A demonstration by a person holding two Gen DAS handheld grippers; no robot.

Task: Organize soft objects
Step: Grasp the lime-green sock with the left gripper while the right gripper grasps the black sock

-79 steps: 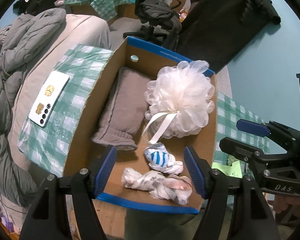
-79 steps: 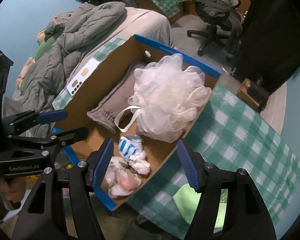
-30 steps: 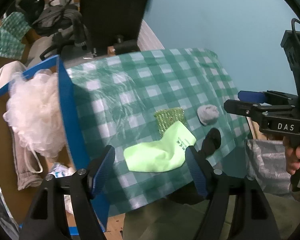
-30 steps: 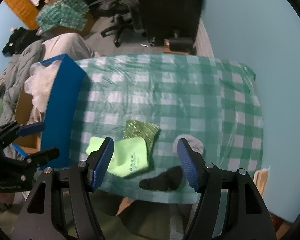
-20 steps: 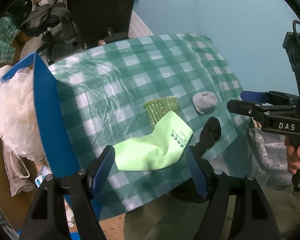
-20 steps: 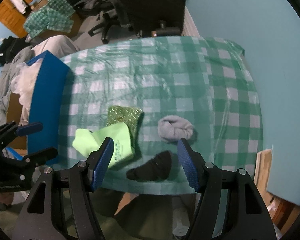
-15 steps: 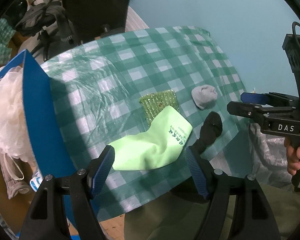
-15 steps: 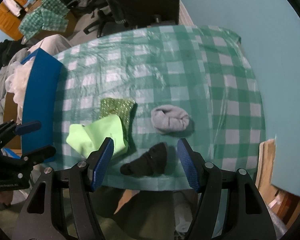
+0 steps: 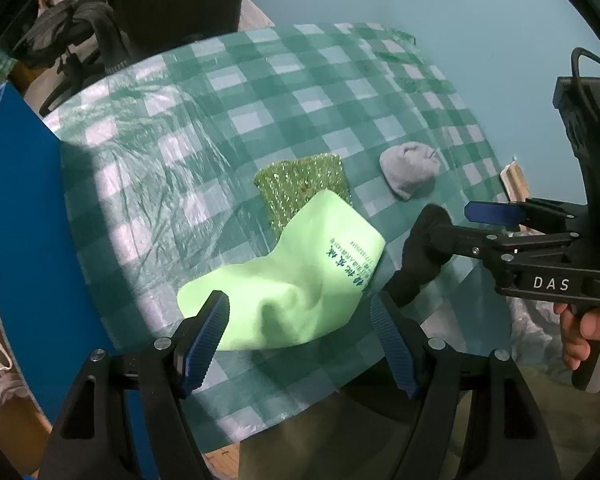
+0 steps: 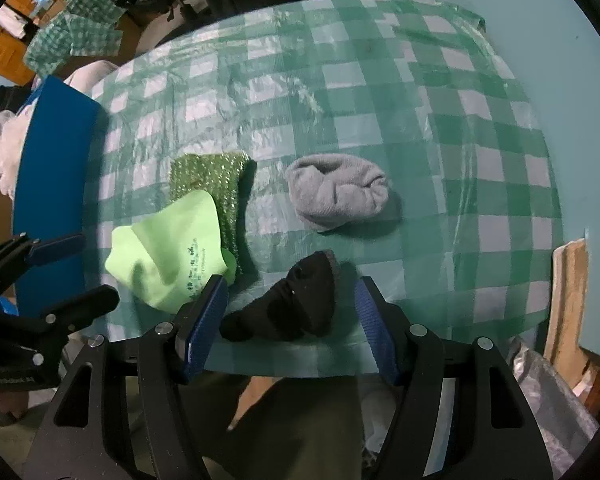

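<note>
Lime sock [image 9: 284, 284] framed by spread left gripper [image 9: 300, 336]; black sock [image 10: 288, 304] framed by spread right gripper [image 10: 288, 316].

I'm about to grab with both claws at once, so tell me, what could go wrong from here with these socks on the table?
The lime green sock overlaps the glittery green cloth, so the open left claw might drag both. The black sock lies near the table's front edge; the open right claw could nudge it off. The two claws work close together and could bump.
</note>
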